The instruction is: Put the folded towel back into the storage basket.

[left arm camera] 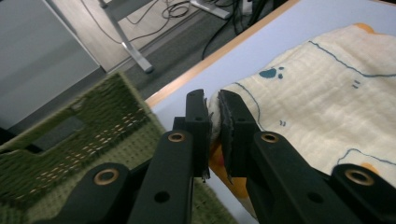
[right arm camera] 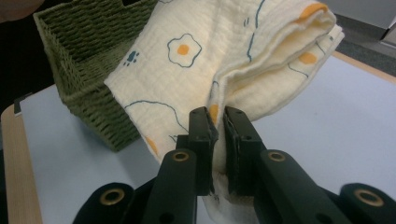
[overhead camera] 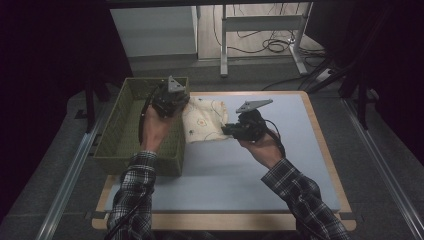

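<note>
1. Both grippers clamp the folded cream cloth (overhead camera: 204,120): the left gripper (left arm camera: 214,123) pinches one edge, and the right gripper (right arm camera: 219,135) pinches a folded corner.
2. Held between them, the cloth hangs near the table's (overhead camera: 300,150) far left corner, just beside the green woven basket (overhead camera: 120,130).
3. Forearms in plaid sleeves (overhead camera: 295,195) reach forward; the left hand (overhead camera: 155,127) is over the basket's right rim.

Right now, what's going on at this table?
A person holds a folded cream cloth with blue and orange prints between two handheld grippers. The left gripper and the right gripper are each shut on an edge of it. The cloth hangs lifted above the pale blue tabletop, beside the green woven basket, not yet inside.
</note>
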### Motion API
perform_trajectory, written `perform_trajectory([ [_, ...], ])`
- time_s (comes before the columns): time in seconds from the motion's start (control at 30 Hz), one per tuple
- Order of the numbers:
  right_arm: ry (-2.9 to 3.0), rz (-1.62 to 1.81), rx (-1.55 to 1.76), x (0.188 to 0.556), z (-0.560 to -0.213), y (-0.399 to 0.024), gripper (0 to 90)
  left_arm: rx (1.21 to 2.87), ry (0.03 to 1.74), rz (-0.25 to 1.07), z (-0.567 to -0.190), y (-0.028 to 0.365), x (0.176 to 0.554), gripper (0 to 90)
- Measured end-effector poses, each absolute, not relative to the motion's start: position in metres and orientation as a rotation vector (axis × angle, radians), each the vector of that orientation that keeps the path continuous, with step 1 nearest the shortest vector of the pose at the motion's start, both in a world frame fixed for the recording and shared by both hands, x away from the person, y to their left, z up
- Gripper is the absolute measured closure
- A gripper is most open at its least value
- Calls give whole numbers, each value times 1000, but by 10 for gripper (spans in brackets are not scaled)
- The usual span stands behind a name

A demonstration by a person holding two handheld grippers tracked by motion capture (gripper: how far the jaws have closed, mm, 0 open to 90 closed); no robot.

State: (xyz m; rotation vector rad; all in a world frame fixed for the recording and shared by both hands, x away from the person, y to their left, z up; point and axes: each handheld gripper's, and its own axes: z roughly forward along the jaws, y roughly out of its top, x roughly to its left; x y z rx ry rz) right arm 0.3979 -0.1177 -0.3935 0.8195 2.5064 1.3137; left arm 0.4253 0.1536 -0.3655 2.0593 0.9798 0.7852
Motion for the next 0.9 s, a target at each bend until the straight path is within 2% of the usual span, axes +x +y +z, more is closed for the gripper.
perform_trajectory([
  [0.3, 2508, 1316, 782, 402, -388, -86, 818, 2057, 1031, 835, -361, 182, 426, 828],
  [0.9, 2571, 1300, 677, 404, -399, 2, 818, 2032, 1193, 916, -376, 249, 417, 830],
])
